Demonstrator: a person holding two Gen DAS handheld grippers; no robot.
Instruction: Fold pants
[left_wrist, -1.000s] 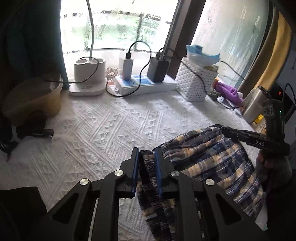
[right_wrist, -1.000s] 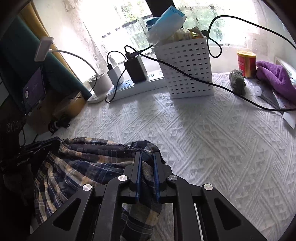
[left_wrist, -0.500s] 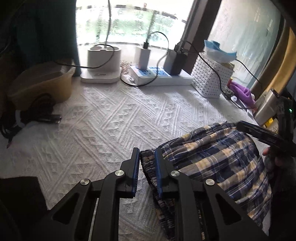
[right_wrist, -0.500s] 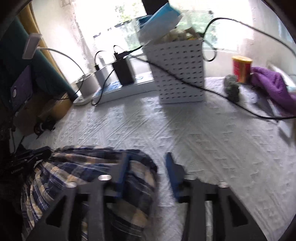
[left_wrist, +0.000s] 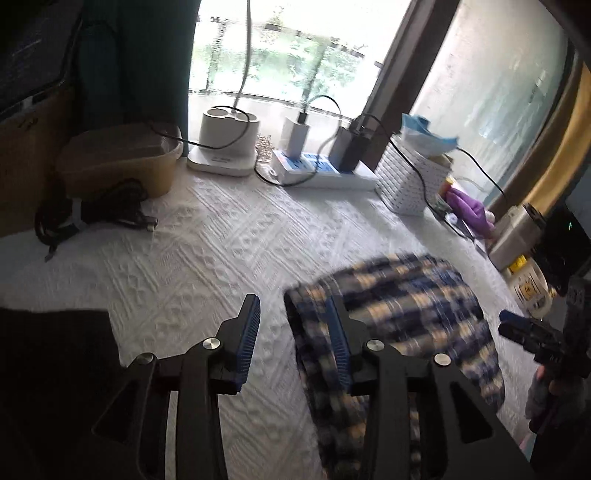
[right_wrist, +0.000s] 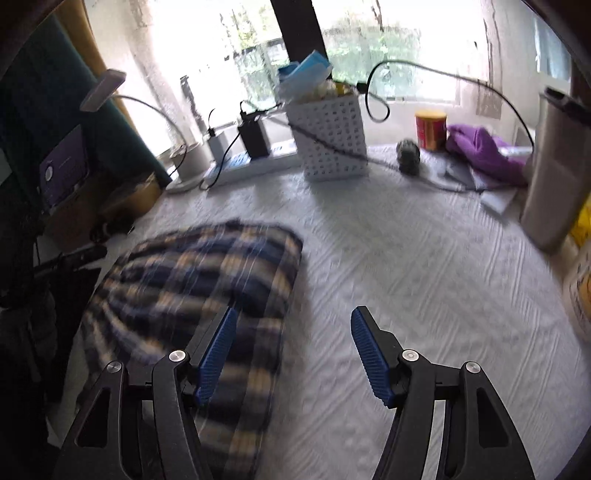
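Both grippers angle downward. The left gripper (left_wrist: 293, 339) has just been opening, nothing pinched between its fingers (left_wrist: 248, 332). The right gripper (right_wrist: 293, 350) has just been opening wider, gap empty.

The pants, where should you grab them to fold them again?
Probably the thick folded edge of the pants nearest the right gripper, coming in low from the bare table side. That edge stands puffed up, so the open fingers could slide around it.

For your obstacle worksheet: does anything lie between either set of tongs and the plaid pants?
Nothing visible does. The left tongs and right tongs both stand open right at the plaid pants, with only bare white bedspread around.
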